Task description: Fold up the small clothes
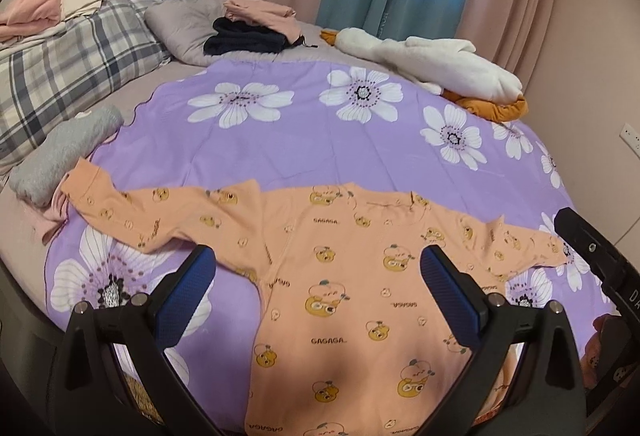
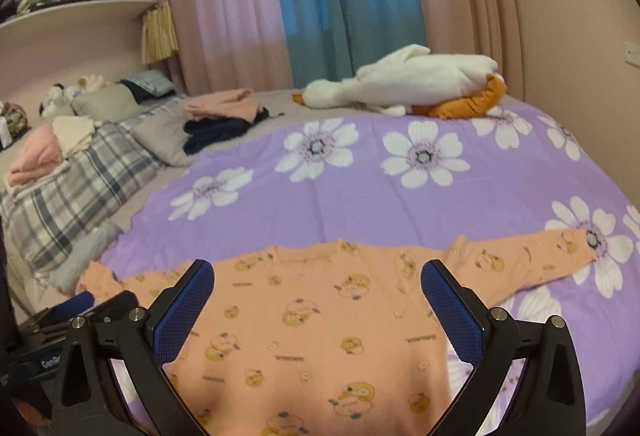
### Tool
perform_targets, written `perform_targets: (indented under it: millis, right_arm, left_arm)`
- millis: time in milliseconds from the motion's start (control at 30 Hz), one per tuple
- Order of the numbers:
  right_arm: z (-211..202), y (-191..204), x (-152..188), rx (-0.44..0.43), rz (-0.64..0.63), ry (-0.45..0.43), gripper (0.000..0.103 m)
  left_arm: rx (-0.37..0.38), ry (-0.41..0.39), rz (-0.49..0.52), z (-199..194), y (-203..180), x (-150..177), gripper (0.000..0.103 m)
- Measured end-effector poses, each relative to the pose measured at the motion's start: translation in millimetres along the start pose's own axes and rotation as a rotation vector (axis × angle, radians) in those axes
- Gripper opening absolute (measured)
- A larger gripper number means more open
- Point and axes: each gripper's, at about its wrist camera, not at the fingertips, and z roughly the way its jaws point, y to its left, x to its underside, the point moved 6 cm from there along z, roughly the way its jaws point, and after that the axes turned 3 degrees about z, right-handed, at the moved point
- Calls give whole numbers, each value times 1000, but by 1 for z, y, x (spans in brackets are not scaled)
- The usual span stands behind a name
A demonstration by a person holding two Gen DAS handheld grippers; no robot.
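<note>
Left wrist view: the left gripper sat at bottom center of the frame, jaws wide apart, nothing between the blue pads. An orange printed top lay flat and spread on the purple floral sheet, filling lower center, one sleeve reaching toward the left edge, the other toward the right edge. A grey garment lay bunched at mid left, just beside that left sleeve's cuff. A plaid pillow was at upper left, a dark folded pile with a pink piece on top at upper center, and a white plush goose at upper right. Part of the right gripper showed at the right edge; its jaw state could not be told there. Right wrist view: the right gripper was at bottom center, jaws spread apart and empty, hovering above the orange printed top, whose body filled lower center with one sleeve stretching to the right edge over the purple floral sheet. The white plush goose lay at upper center-right, the plaid pillow at left, and the dark folded pile at upper center-left. View slightly blurred.
</note>
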Motion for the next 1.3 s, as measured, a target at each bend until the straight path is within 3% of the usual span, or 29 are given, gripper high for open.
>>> perform_targets:
  millis: [267, 533, 1300]
  right_arm:
    - [0, -4, 8, -15, 25, 10, 102]
    - [5, -7, 17, -3, 15, 28, 102]
    - [11, -17, 29, 66, 19, 60, 102]
  left_arm:
    - [-50, -16, 24, -8, 3, 9, 102]
    - [-48, 9, 17, -2, 3, 14, 102]
    - [39, 65, 18, 10, -12, 24, 102]
